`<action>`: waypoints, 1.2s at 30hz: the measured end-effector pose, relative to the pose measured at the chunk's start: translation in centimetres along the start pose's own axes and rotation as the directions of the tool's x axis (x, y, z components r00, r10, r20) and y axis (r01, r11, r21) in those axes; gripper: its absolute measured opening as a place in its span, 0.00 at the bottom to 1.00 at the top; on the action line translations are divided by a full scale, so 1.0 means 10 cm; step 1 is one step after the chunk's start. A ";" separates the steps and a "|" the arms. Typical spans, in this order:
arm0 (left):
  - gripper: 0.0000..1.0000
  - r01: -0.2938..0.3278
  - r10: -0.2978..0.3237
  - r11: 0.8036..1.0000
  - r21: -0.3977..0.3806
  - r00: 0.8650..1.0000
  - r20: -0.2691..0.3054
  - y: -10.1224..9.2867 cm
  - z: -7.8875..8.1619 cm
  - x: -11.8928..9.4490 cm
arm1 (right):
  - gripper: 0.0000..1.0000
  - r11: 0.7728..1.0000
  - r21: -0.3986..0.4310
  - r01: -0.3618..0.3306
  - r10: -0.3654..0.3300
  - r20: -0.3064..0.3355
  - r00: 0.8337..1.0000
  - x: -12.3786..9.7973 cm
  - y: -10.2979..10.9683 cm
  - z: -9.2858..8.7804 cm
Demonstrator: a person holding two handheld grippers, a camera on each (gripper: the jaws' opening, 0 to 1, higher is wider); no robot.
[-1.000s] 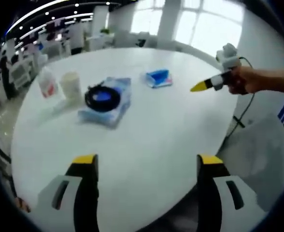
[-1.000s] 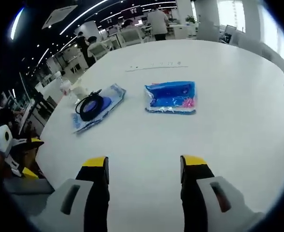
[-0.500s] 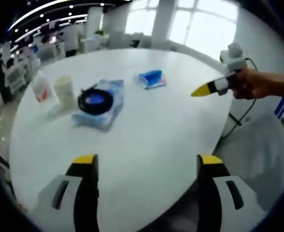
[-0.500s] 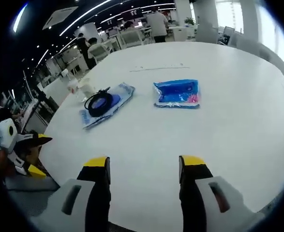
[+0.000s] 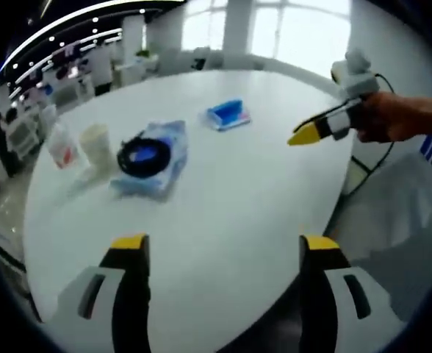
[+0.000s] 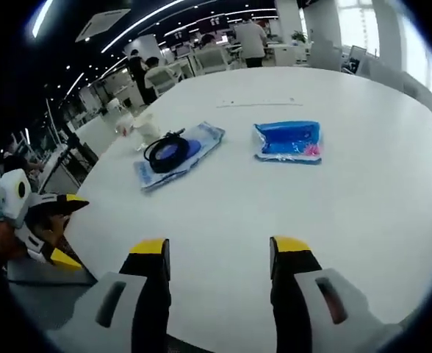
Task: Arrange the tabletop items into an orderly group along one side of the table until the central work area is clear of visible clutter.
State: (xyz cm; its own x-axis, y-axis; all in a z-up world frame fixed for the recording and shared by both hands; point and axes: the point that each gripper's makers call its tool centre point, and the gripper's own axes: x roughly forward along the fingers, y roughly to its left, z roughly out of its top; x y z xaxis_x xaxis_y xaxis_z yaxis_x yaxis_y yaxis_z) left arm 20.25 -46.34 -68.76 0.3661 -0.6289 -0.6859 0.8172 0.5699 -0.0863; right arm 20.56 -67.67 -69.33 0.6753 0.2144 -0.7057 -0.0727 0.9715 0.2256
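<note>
your blue pouch (image 6: pixel 287 140) lies flat near the packet (image 6: pixel 179 152) topped by a black cable coil (image 6: pixel 167 151); cup (image 5: pixel 96 141) and bottle (image 5: pixel 62 144) stand beyond.

Your table (image 6: pixel 363 213) has a smooth white top with a soft, slightly glossy finish; it catches pale light from the windows. The small blue packet (image 6: pixel 288 140) looks like shiny plastic film, with bright reflections on its surface. The larger pale blue pouch (image 6: pixel 201 143) also looks like clear, glossy plastic wrap. On it lies a black coiled cable (image 6: pixel 167 151), which looks like matt rubber or plastic. The two white containers (image 5: pixel 97 141) look like plastic, the finish is too blurred to tell. Your left tool (image 5: pixel 223 246) and right tool (image 6: pixel 217 250) have hard plastic jaws, matt black, with yellow tips and grey bases.
</note>
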 end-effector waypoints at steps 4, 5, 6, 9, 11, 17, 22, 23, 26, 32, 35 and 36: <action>0.81 0.001 -0.001 1.000 0.003 1.000 0.004 0.00 0.01 -0.01 | 0.51 0.999 0.015 -0.034 0.034 -0.003 0.999 0.09 0.10 0.06; 0.81 0.002 -0.002 1.000 0.015 1.000 -0.010 -0.02 -0.03 0.00 | 0.51 0.999 -0.012 -0.042 0.042 -0.012 0.999 0.12 0.13 0.09; 0.81 0.003 -0.003 1.000 0.020 1.000 -0.016 -0.02 -0.04 0.00 | 0.51 0.999 -0.019 -0.044 0.044 -0.015 0.999 0.14 0.14 0.11; 0.81 0.010 -0.009 0.999 0.038 1.000 -0.030 -0.04 -0.06 0.02 | 0.50 0.997 -0.043 -0.063 0.063 -0.006 0.998 0.24 0.22 0.29; 0.81 0.010 -0.009 0.999 0.041 1.000 -0.023 -0.04 -0.04 0.01 | 0.50 0.995 -0.060 -0.075 0.075 0.001 0.997 0.32 0.28 0.42; 0.80 -0.009 0.009 1.000 -0.001 1.000 -0.011 0.05 -0.04 0.00 | 0.49 0.985 -0.125 -0.123 0.125 0.012 0.992 0.60 0.51 0.80; 0.80 -0.021 0.021 1.000 -0.017 1.000 -0.010 0.08 -0.04 -0.01 | 0.49 0.971 -0.182 -0.153 0.154 -0.008 0.988 0.81 0.67 0.99; 0.80 -0.023 0.023 1.000 -0.018 1.000 -0.010 0.08 -0.04 -0.01 | 0.49 0.969 -0.189 -0.157 0.158 -0.009 0.987 0.84 0.69 1.03; 0.80 -0.025 0.025 1.000 -0.016 1.000 -0.009 0.08 -0.03 -0.01 | 0.48 0.962 -0.214 -0.171 0.171 -0.021 0.985 0.94 0.76 1.11; 0.80 -0.031 0.030 0.999 -0.024 0.999 -0.011 0.09 -0.04 -0.03 | 0.47 0.949 -0.248 -0.194 0.189 -0.045 0.981 1.09 0.85 1.23; 0.80 -0.033 0.032 0.999 -0.032 0.999 -0.014 0.11 -0.05 -0.03 | 0.47 0.947 -0.251 -0.199 0.194 -0.044 0.980 1.23 0.92 1.33; 0.80 -0.035 0.034 0.999 -0.032 0.999 -0.015 0.12 -0.05 -0.03 | 0.47 0.948 -0.246 -0.201 0.196 -0.045 0.979 1.18 0.94 1.27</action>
State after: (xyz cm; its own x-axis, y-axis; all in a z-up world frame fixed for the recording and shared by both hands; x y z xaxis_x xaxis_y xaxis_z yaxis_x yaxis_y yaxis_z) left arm 20.87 -45.21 -69.00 0.3869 -0.6010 -0.6994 0.7893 0.6080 -0.0858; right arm 37.23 -57.32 -67.01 0.6142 0.4054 -0.6771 -0.3857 0.9027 0.1906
